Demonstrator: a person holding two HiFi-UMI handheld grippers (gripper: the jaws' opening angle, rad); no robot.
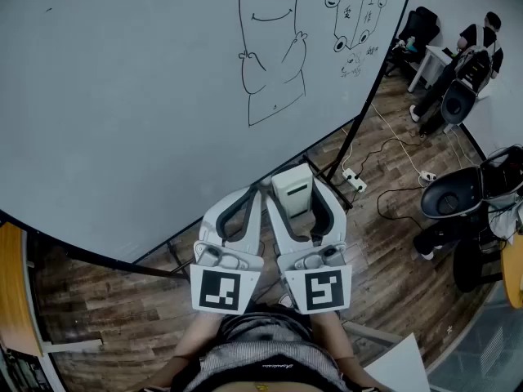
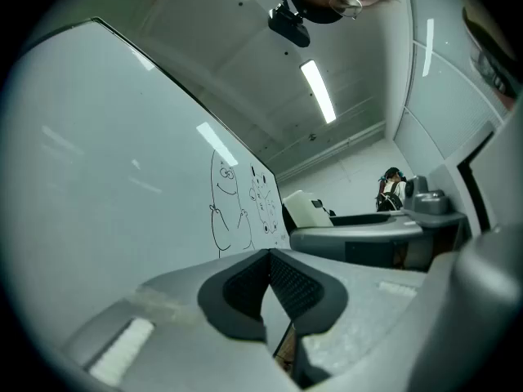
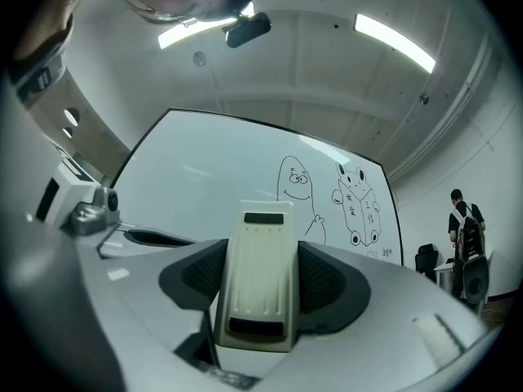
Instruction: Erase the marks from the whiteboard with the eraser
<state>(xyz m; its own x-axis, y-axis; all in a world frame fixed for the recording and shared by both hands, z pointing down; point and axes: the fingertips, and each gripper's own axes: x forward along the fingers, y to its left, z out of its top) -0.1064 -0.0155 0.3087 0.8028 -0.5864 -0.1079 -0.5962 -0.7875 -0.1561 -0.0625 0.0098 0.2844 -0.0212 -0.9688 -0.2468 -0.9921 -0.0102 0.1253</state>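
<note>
Since the whiteboard (image 1: 122, 96) carries its marks unbroken, the erasing looks not yet begun, and by my reading all of the wiping is left to do. Its wide left part is bare, while toward its right edge stand a tall smiling cartoon figure (image 1: 274, 47) and, beside it, a smaller box-shaped cartoon (image 1: 357, 15) with a few written characters. Below the board, over the wooden floor (image 1: 106, 317), the two tools sit side by side, near the person's body. The right hand-held gripper (image 1: 299, 196) is clamped on the eraser (image 1: 292, 188), a pale block gripped across its sides and standing up past the jaw tips; it is well short of the board and touches nothing. The left hand-held gripper (image 1: 252, 193) has its jaws together with nothing between them. Bringing the eraser up and to the right onto the drawings seems the next need
</note>
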